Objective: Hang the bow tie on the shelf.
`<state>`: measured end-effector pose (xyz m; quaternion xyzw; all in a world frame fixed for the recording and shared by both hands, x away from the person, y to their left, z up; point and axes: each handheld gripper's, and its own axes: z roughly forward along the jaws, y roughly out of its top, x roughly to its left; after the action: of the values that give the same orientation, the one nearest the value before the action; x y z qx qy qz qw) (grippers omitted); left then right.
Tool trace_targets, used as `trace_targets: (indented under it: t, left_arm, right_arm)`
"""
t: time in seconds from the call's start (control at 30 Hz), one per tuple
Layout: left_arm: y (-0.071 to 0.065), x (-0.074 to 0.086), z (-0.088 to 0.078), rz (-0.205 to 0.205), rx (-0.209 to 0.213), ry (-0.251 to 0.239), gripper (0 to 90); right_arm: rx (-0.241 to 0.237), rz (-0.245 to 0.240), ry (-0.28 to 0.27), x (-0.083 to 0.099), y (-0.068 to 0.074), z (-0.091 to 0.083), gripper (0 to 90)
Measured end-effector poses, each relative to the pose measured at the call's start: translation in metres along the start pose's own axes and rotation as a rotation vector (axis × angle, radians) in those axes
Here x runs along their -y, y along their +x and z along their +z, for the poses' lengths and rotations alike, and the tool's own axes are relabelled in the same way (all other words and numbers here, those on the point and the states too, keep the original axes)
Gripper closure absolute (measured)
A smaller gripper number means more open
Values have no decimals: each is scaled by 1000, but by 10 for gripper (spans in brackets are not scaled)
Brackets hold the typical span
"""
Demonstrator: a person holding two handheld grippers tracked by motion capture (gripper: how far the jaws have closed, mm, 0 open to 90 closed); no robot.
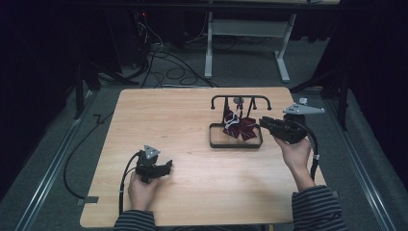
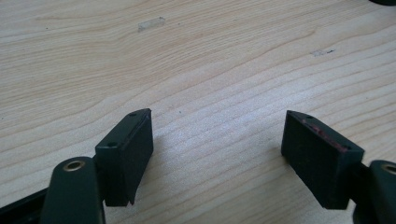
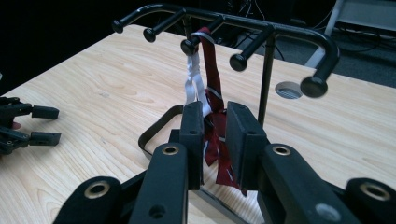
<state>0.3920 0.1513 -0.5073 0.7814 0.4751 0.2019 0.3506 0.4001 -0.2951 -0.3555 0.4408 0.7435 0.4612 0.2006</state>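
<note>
Table (image 1: 192, 144): pale wood, smooth, matt grain. Hook rack (image 3: 261, 28): black metal, slight sheen. Bow (image 1: 240, 127): dark red cloth with white ribbon. Gripper pads (image 2: 322, 158): matt black, plastic-looking.

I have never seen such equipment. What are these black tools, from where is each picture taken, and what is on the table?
A person sits at a wooden table and holds a two-jaw hand gripper in each hand. One picture looks down from above; each of the other two comes from a camera riding on one gripper. The left gripper rests over bare wood, jaws wide open and empty. On the table stands a black rack with pegs; a dark red and white ribbon bow hangs from one peg. The right gripper has its jaws closed around the bow.
</note>
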Motion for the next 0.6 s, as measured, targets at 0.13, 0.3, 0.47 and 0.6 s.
trace_targets:
  t: [0.13,0.3,0.47,0.6]
  left_arm:
    - [0,0,0,0,0,0,257]
    - [0,0,0,0,0,0,257]
    - [0,0,0,0,0,0,257]
    - [0,0,0,0,0,0,257]
  right_arm:
    - [-1,9,2,4,-1,-2,784]
    - [-6,23,2,11,-2,-4,778]
    - [-12,38,-1,20,-3,-6,773]
    - [-15,52,4,28,-3,-7,772]
